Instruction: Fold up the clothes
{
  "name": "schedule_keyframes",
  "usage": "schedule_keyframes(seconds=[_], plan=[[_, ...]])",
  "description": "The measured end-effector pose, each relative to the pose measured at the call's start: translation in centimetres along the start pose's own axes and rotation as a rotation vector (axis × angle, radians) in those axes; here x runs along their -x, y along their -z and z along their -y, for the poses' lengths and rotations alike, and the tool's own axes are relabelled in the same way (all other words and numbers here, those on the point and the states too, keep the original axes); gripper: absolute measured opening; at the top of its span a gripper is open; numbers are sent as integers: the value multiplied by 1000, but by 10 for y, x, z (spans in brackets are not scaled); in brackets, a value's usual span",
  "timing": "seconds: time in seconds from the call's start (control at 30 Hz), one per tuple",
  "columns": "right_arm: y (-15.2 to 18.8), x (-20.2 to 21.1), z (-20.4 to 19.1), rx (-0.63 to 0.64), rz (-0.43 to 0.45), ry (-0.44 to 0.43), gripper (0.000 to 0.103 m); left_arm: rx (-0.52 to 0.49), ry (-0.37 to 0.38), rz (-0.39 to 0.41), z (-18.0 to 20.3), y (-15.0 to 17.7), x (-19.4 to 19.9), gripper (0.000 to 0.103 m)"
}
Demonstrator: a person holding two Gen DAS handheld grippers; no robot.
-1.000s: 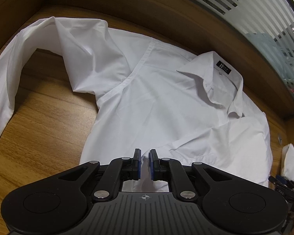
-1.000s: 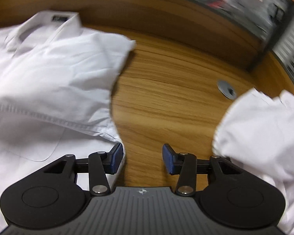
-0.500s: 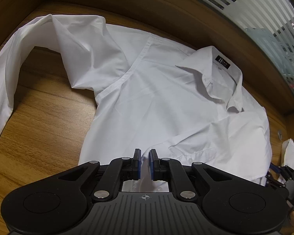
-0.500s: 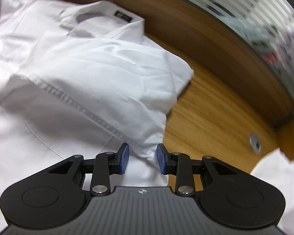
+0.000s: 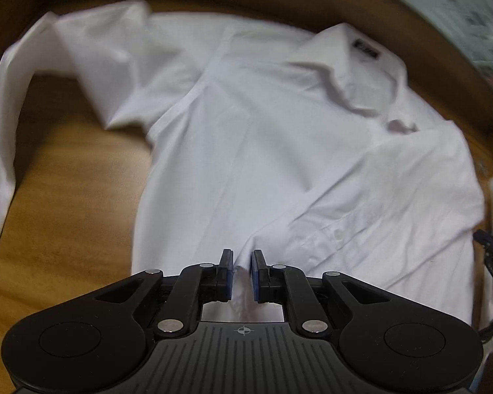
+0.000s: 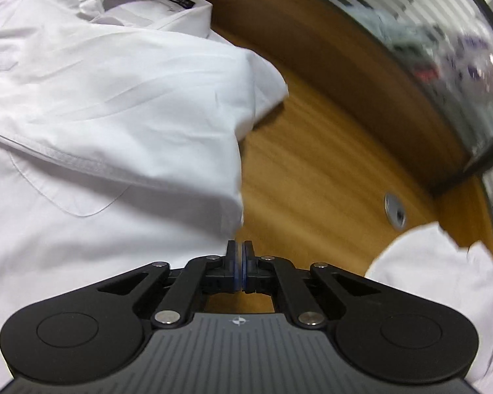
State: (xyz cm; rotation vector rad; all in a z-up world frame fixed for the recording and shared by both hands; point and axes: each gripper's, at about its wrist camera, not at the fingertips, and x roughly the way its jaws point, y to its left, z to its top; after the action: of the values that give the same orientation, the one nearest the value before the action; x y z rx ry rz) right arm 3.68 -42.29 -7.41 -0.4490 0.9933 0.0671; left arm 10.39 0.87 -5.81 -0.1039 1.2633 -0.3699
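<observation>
Left claw (image 5: pixel 242 271): narrow, easing open, pinching a ridge of the white shirt (image 5: pixel 263 151) near its hem. Right claw (image 6: pixel 239 267): pressed fully closed at the shirt's side edge; cannot tell whether cloth is caught. Lies front-up across the wooden table (image 5: pixel 65 197), collar (image 5: pixel 345 62) toward the far edge, long sleeve (image 5: pixel 3 131) trailing toward the left edge. Toward the right edge, past a round metal grommet (image 6: pixel 394 210), another white garment (image 6: pixel 443 279).
</observation>
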Motion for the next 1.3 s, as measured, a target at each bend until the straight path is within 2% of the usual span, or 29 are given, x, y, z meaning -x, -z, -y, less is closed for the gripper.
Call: schedule_keyframes(seconds=[0.07,0.1,0.17,0.2,0.3,0.43,0.53,0.63,0.77,0.9,1.0,1.07,1.1,1.13,1.3], plan=[[3,11,5,-87,-3,-22,3,-42,44,47,8,-9,12,20],[4,18,8,-139,0,-34,4,-65,67,63,15,-16,16,28],[7,29,11,-249,-9,-55,13,-115,109,83,32,-32,21,37],[8,34,13,-307,-11,-64,22,-142,129,87,43,-41,21,39],[12,45,27,-529,12,-95,25,-213,193,89,80,-70,15,48],[27,49,52,-887,57,-154,25,-272,281,61,140,-109,-11,51],[45,45,65,-1185,120,-206,25,-292,320,45,181,-139,-37,53],[59,36,67,-1367,166,-255,25,-321,360,20,221,-168,-64,56],[69,19,66,-1550,177,-276,25,-426,394,-42,274,-195,-104,60],[77,5,61,-1694,194,-330,27,-538,406,-126,314,-210,-147,62],[76,-7,58,-1752,196,-408,28,-653,403,-179,341,-216,-177,62],[73,-12,55,-1756,193,-431,38,-717,389,-201,356,-219,-194,62],[72,-14,54,-1756,192,-435,46,-732,389,-218,360,-221,-201,62],[71,-16,53,-1756,190,-438,49,-742,390,-237,362,-223,-208,62],[66,-30,47,-1747,191,-470,48,-680,428,-347,368,-228,-229,62]])
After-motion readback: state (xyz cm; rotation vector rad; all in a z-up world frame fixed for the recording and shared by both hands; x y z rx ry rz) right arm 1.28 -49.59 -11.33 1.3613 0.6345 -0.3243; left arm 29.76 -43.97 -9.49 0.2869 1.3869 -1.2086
